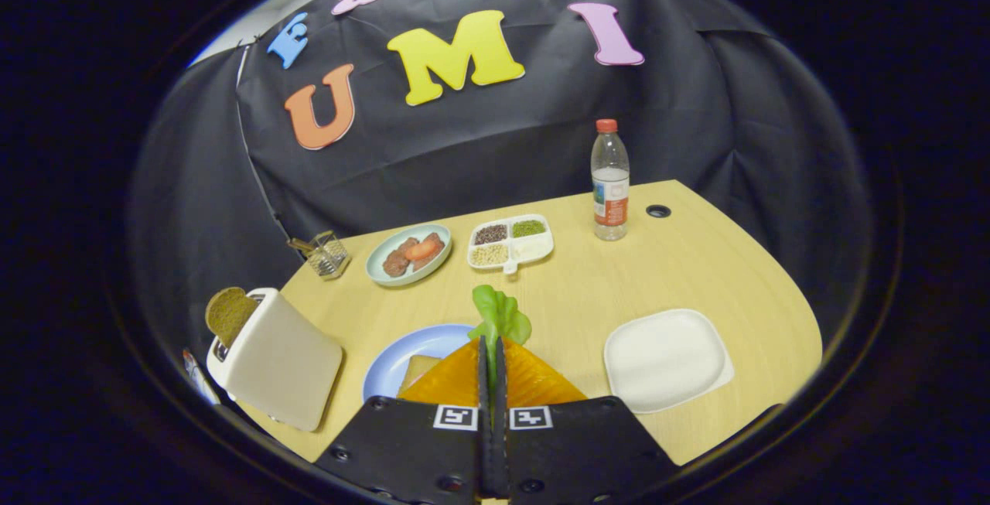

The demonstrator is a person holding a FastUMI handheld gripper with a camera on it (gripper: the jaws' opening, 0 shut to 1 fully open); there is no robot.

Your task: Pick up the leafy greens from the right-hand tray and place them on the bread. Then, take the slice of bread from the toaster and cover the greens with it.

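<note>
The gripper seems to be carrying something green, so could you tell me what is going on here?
A hand-held gripper is shut on the leafy greens, holding them above the blue plate where a slice of bread lies. The white tray off to the right is bare. Another bread slice still sticks out of the toaster, so the covering step is not yet done.
</note>
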